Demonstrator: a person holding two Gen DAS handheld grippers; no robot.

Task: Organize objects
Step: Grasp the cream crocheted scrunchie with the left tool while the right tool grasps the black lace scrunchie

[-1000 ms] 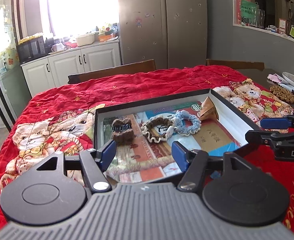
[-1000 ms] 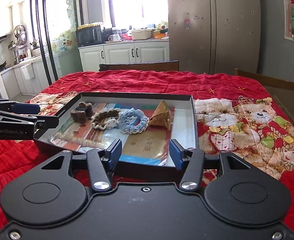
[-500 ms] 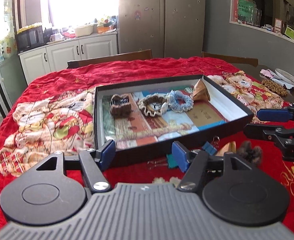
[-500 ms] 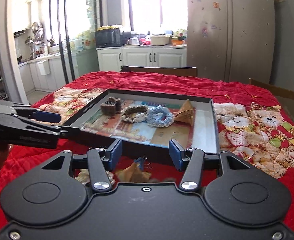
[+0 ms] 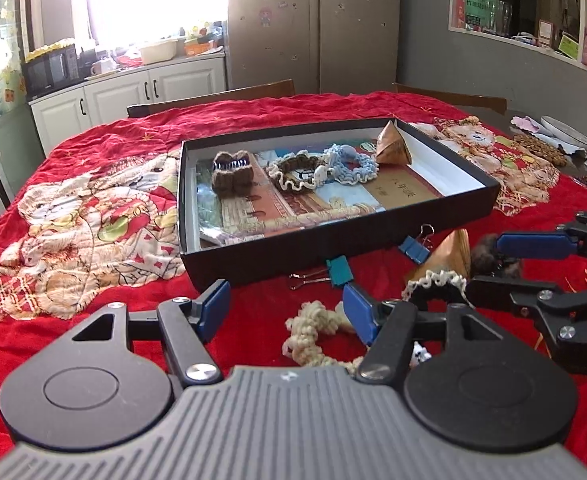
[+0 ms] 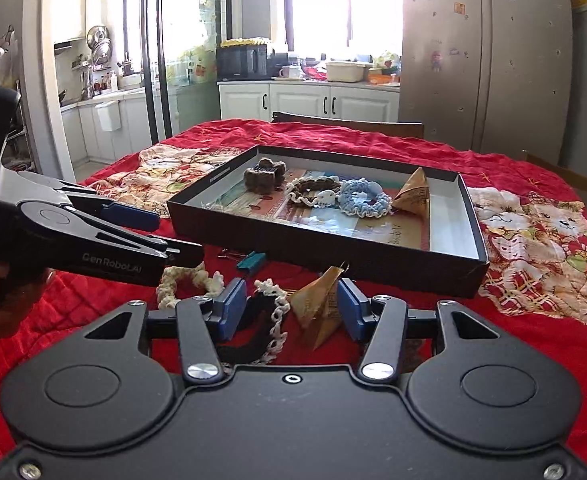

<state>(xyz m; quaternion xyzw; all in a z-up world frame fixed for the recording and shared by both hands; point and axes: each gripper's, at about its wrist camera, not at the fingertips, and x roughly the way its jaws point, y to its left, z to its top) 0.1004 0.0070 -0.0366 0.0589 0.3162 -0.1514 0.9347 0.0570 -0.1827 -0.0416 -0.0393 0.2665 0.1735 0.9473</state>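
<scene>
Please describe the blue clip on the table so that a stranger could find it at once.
Find the black box on the red blanket. Two clips lie just outside its near wall. The blue clip is nearer the brown paper pyramid; the other clip is teal, not blue.

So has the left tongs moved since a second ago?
Yes. The left tongs pulled back from the black box: they were over its front wall and now hover short of it.

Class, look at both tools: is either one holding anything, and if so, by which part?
Nothing is held. The left tool stands open above the cream rope; the right tool stands open around the paper pyramid, pads not pressing it.
</scene>
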